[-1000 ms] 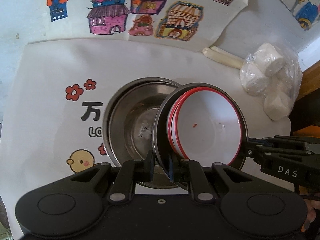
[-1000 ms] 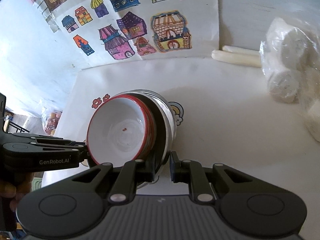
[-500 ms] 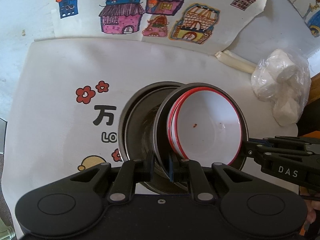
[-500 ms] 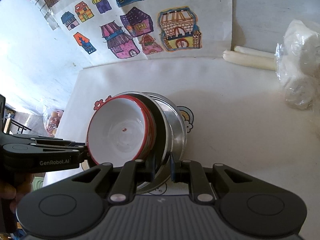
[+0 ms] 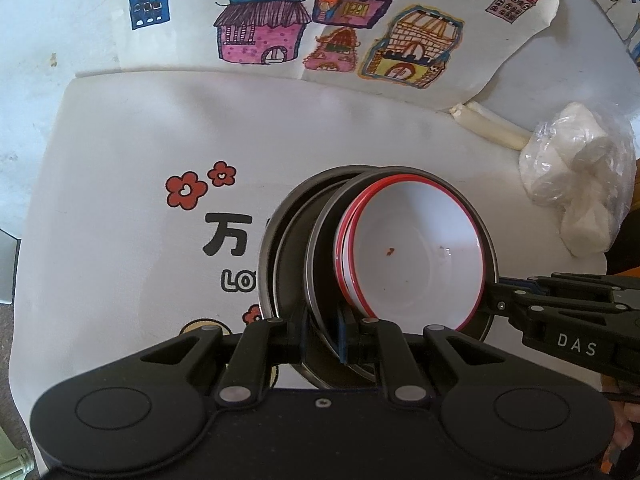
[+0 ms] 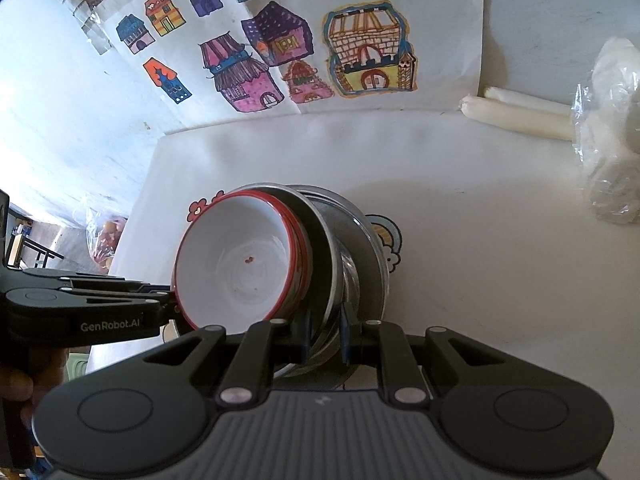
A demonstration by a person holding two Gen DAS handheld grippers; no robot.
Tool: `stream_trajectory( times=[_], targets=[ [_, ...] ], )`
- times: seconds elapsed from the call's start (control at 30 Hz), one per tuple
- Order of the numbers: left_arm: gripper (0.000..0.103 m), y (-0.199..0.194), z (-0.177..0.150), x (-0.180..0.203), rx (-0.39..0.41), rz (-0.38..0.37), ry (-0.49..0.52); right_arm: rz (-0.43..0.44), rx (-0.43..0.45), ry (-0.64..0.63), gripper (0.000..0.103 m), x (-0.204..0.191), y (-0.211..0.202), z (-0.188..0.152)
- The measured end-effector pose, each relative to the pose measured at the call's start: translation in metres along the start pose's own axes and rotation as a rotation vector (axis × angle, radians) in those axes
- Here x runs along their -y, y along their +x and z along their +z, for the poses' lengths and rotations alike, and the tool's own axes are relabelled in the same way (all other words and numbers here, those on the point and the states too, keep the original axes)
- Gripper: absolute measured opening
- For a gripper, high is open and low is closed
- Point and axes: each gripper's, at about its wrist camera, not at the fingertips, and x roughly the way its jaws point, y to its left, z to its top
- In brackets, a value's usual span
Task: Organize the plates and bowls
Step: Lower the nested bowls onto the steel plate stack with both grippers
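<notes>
Both grippers hold one stack: a steel plate with white red-rimmed bowls nested in it. My left gripper is shut on the plate's rim on one side. My right gripper is shut on the rim on the opposite side; it shows in the left wrist view. The stack hangs above a larger steel bowl, seen behind it in the right wrist view, on the white mat.
Two white candles and a plastic bag of white rolls lie at the right. A sheet with coloured house drawings covers the far side. The mat's left edge drops off to the floor.
The held stack has moved over the larger steel bowl, now covering most of it. Both grippers keep their grip on the rim.
</notes>
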Motion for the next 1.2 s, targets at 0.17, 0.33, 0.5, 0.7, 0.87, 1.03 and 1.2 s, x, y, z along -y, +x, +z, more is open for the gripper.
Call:
stream_trajectory(
  times=[0.17,0.33,0.5,0.7,0.87,1.03,1.2],
  targets=[
    [0.014,0.000,0.002,0.000,-0.001,0.001,-0.003,0.001,-0.002,0.001,0.016,0.000,0.002,0.003],
    [0.014,0.000,0.005,-0.002,-0.004,0.005,-0.007,0.002,-0.006,0.001,0.016,-0.001,0.004,0.005],
    [0.014,-0.001,0.009,-0.003,0.002,0.014,-0.007,0.003,-0.004,0.000,0.016,-0.002,0.007,0.008],
    [0.014,-0.001,0.014,-0.003,0.007,0.025,-0.010,0.005,-0.004,-0.004,0.016,-0.003,0.010,0.015],
    [0.014,-0.001,0.016,-0.003,0.007,0.030,-0.011,0.007,-0.011,-0.003,0.016,-0.002,0.012,0.017],
    [0.014,0.000,0.017,-0.001,0.008,0.038,0.000,0.007,-0.019,0.000,0.016,0.000,0.015,0.017],
    [0.015,-0.001,0.018,-0.001,0.009,0.039,0.004,0.010,-0.017,0.005,0.016,0.001,0.016,0.018]
  ],
)
